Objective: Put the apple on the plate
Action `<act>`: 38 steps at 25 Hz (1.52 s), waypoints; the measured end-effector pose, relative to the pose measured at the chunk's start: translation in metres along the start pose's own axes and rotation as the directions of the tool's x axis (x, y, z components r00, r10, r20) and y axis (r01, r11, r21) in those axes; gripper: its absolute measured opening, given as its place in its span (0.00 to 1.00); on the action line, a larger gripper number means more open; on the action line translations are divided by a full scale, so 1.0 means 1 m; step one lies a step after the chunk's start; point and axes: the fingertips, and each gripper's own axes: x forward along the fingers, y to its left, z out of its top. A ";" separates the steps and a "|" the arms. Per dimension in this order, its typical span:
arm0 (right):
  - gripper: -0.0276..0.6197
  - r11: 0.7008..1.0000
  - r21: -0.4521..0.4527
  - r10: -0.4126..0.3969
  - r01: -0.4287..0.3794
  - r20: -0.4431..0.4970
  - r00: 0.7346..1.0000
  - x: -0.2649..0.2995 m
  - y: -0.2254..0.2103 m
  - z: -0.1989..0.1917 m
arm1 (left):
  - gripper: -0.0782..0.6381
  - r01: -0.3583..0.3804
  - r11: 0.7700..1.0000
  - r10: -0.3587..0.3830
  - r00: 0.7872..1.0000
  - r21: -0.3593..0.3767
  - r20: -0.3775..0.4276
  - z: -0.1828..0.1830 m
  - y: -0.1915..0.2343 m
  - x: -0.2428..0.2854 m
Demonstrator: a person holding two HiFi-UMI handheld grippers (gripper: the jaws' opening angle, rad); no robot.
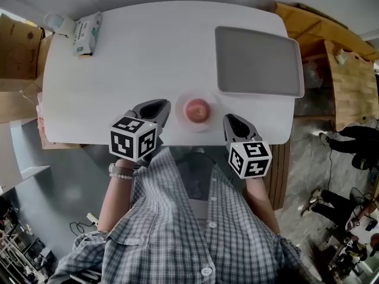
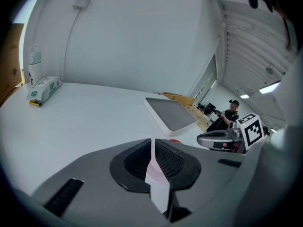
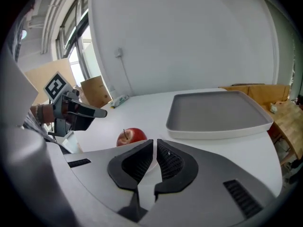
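Note:
A red apple (image 1: 197, 109) rests on a small pale plate (image 1: 183, 99) near the table's front edge. In the right gripper view the apple (image 3: 131, 136) shows upright, stem up, just left of the jaws. Only a red sliver of the apple (image 2: 175, 141) peeks over the left gripper's jaws. My left gripper (image 1: 157, 109) hangs just left of the plate and is shut on nothing (image 2: 152, 143). To the plate's right, my right gripper (image 1: 233, 123) is also shut and empty (image 3: 155, 143). Neither touches the apple.
A large grey tray (image 1: 257, 61) lies at the table's back right (image 3: 218, 110). A tissue pack (image 1: 87, 33) sits at the back left corner. Cardboard boxes (image 1: 18, 46) stand left of the table and wooden furniture (image 1: 346, 76) right. People stand on the floor at the right (image 1: 349, 141).

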 end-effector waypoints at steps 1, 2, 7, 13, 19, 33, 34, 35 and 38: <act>0.09 1.000 0.026 0.009 -0.008 -0.024 1.000 0.006 0.000 -0.004 | 0.12 0.002 1.000 -0.002 1.000 0.009 -0.025 -0.003 0.003 0.004; 0.09 0.998 0.055 0.019 -0.017 -0.045 0.999 0.011 0.001 -0.007 | 0.12 0.006 1.000 -0.005 0.999 0.021 -0.051 -0.005 0.006 0.009; 0.09 0.995 0.097 0.018 -0.006 -0.118 0.993 0.030 -0.004 -0.017 | 0.18 0.040 0.998 -0.034 0.989 0.039 -0.144 -0.018 0.015 0.029; 0.10 0.994 0.107 0.018 0.004 -0.199 0.980 0.043 -0.009 -0.034 | 0.25 0.073 0.997 -0.065 0.960 0.018 -0.272 -0.048 0.023 0.049; 0.17 0.993 0.115 0.051 -0.022 -0.250 0.967 0.054 -0.009 -0.043 | 0.29 0.082 0.997 -0.080 0.929 -0.012 -0.361 -0.071 0.025 0.062; 0.17 0.983 0.180 0.084 -0.031 -0.298 0.951 0.067 -0.004 -0.052 | 0.28 0.088 0.992 -0.117 0.921 -0.095 -0.371 -0.082 0.028 0.069; 0.17 0.982 0.187 0.090 -0.034 -0.297 0.951 0.068 -0.004 -0.051 | 0.28 0.087 0.991 -0.117 0.921 -0.097 -0.371 -0.082 0.028 0.069; 0.17 0.981 0.192 0.094 -0.037 -0.296 0.950 0.069 -0.004 -0.050 | 0.28 0.088 0.991 -0.118 0.921 -0.098 -0.370 -0.081 0.028 0.069; 0.17 0.977 0.208 0.107 -0.046 -0.294 0.950 0.069 -0.004 -0.049 | 0.28 0.089 0.991 -0.121 0.919 -0.103 -0.375 -0.080 0.027 0.069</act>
